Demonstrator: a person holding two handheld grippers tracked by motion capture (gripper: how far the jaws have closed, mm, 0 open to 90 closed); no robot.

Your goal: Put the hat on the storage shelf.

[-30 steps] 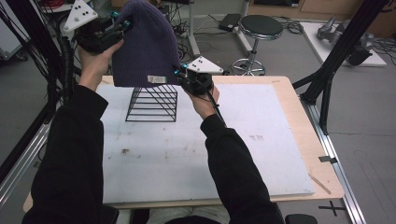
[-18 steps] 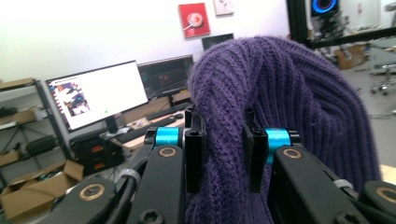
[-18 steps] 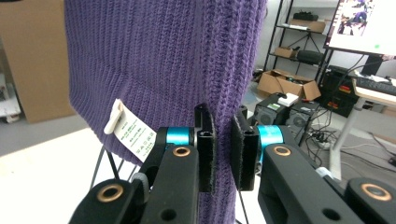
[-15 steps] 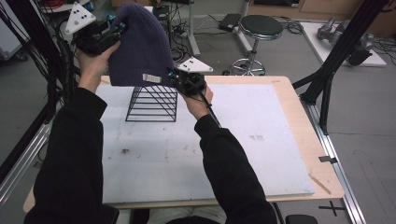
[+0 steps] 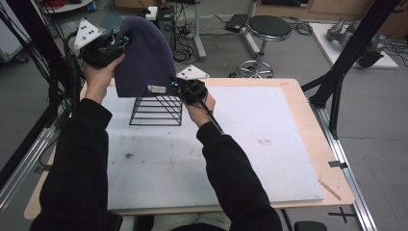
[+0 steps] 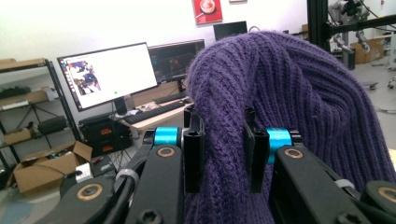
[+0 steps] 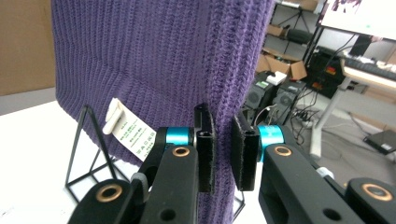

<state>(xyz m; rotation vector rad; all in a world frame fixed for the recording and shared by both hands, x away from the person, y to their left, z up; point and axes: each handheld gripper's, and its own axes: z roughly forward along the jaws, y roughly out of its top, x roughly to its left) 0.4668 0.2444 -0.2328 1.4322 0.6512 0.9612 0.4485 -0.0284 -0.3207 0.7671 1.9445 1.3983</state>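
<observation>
A purple knitted beanie (image 5: 142, 53) hangs in the air above a black wire pyramid stand (image 5: 157, 109) on the white table mat. My left gripper (image 5: 115, 43) is shut on the beanie's upper left part, the knit (image 6: 280, 93) bunched between its jaws. My right gripper (image 5: 179, 88) is shut on the beanie's lower right hem; the fabric (image 7: 154, 56) runs down between its pads. A white label (image 7: 131, 132) hangs from the hem just above the stand's wire tip (image 7: 86, 112). The beanie's bottom edge sits at the top of the stand.
The white mat (image 5: 250, 154) covers most of the wooden table (image 5: 308, 115). A black stool (image 5: 269, 29) stands beyond the far edge, and black frame posts (image 5: 351, 53) rise at the right. Monitors (image 6: 109, 74) and boxes lie behind.
Both grippers and the beanie have shifted slightly left and down over the stand. The right gripper has dropped closer to the top of the wire stand.
</observation>
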